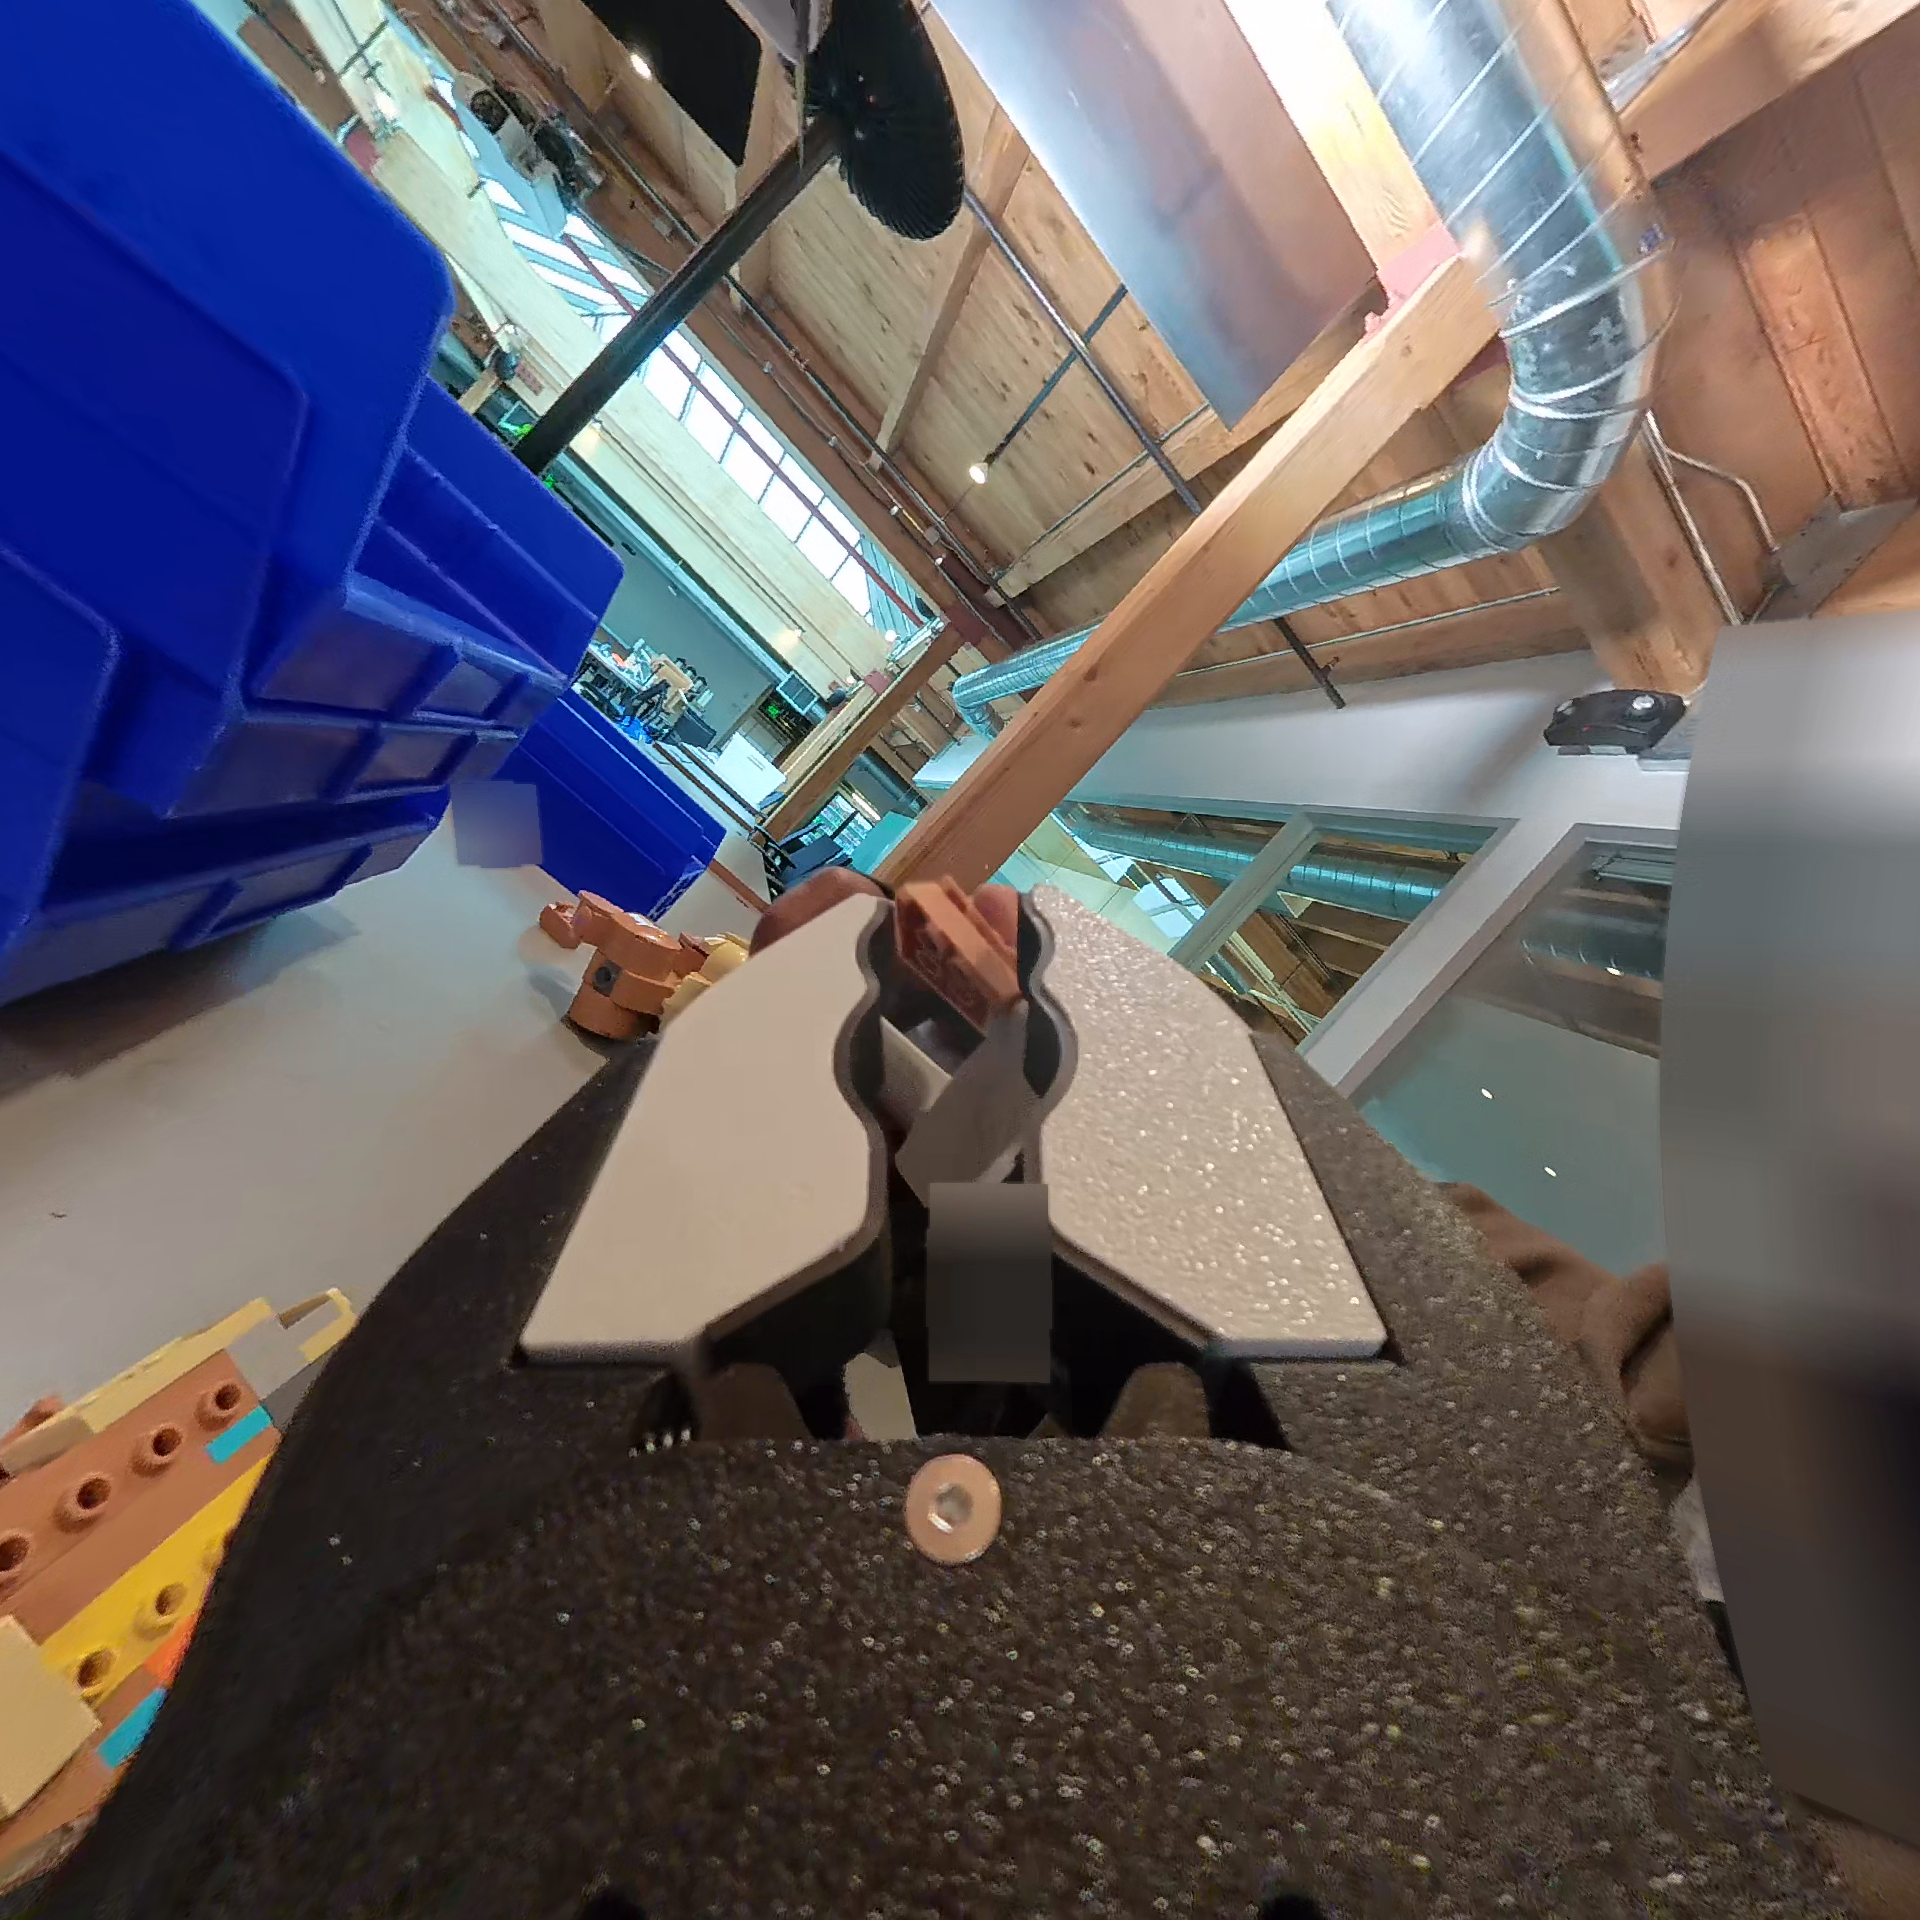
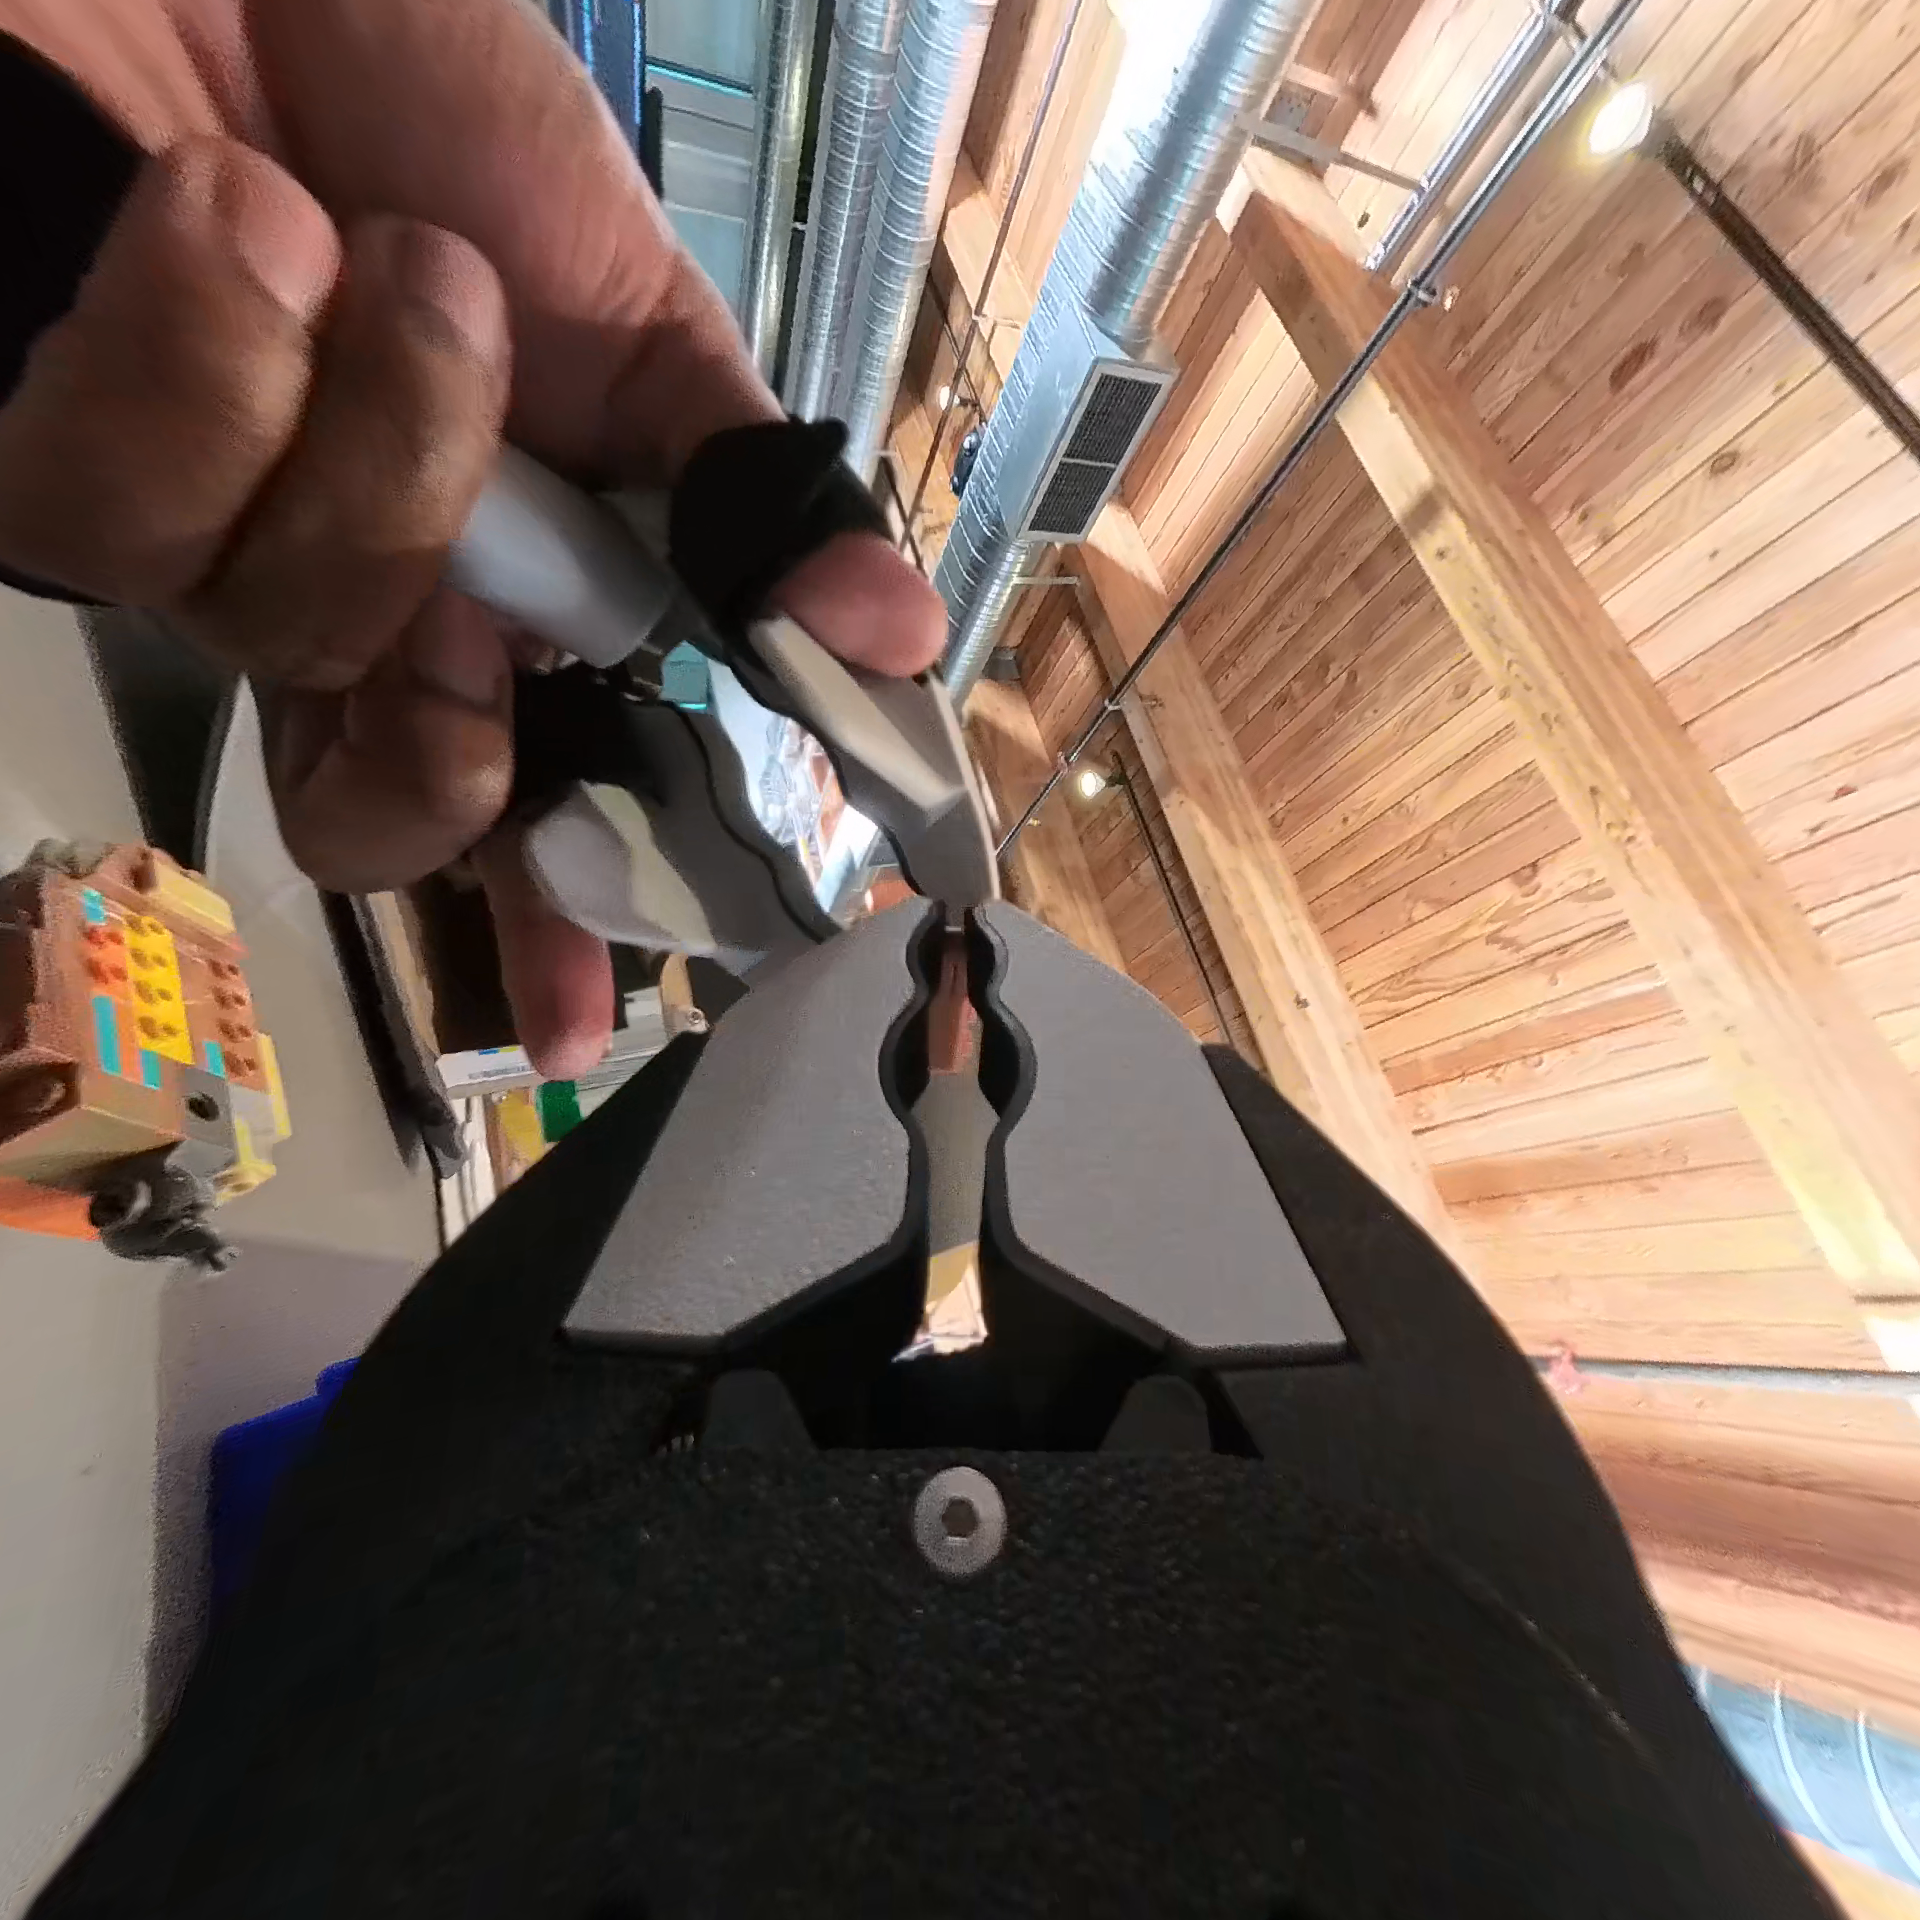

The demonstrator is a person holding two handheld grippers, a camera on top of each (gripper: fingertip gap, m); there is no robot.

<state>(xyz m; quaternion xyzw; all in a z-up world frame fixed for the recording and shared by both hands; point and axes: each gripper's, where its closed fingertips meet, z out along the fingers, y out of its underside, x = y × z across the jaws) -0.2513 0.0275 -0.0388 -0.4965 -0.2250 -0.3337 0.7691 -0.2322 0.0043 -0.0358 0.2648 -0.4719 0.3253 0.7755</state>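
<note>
My left gripper [image 1: 956,925] has light grey pads and is shut on a small brown toy brick [image 1: 951,956], held tilted at its tips. A slanted grey part [image 1: 966,1101] shows in the gap below the brick; I cannot tell what it is. Fingertips of a hand [image 1: 810,904] peek past the tips. My right gripper [image 2: 956,920] is shut on a thin brown piece [image 2: 951,1013] seen edge-on. Whether it is the same brick I cannot tell. A hand [image 2: 312,364] wraps around grey fingers [image 2: 904,769] that look like the other gripper's. One of these meets my right gripper's tips.
Blue plastic bins [image 1: 208,520] stand on the grey table [image 1: 260,1143] at the left. A brown brick figure [image 1: 623,966] lies near them. A multicoloured brick build [image 1: 114,1507] sits at the lower left and shows in the right wrist view [image 2: 135,1039]. Both views tilt up at a wooden ceiling with ducts. The tips of both grippers are at nearly the same place.
</note>
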